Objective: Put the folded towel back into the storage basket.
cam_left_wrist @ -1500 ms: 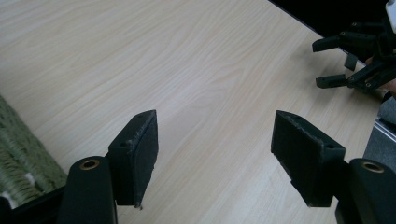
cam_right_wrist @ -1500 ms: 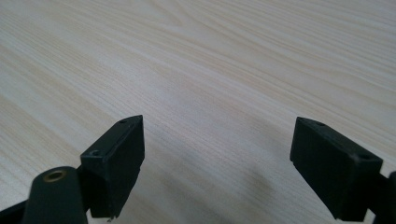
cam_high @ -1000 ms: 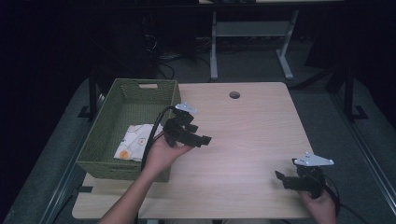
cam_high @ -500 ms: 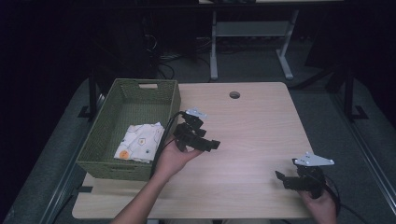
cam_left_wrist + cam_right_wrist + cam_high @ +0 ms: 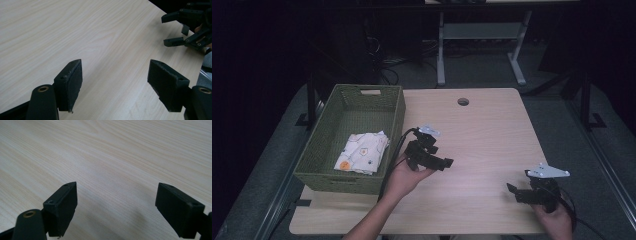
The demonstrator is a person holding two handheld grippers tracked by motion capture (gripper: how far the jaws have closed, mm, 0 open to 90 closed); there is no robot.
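- Folded white cloth with an orange printed pattern (image 5: 362,152): lies flat on the floor of the green woven rectangular basket (image 5: 394,117), toward its near end, touching neither gripper.
- Green woven basket: stands on the left part of the light wooden table (image 5: 492,135), its right wall just beside the left hand.
- Left gripper (image 5: 447,162): black, held just right of the basket, well clear of the cloth and pointing away from it. In the left gripper view its padded fingers (image 5: 72,85) stand wide apart, nothing between them but bare tabletop.
- Right gripper (image 5: 512,189): far right of the basket, near the table's front edge. In its own view the fingers (image 5: 63,205) are spread wide and hold nothing.
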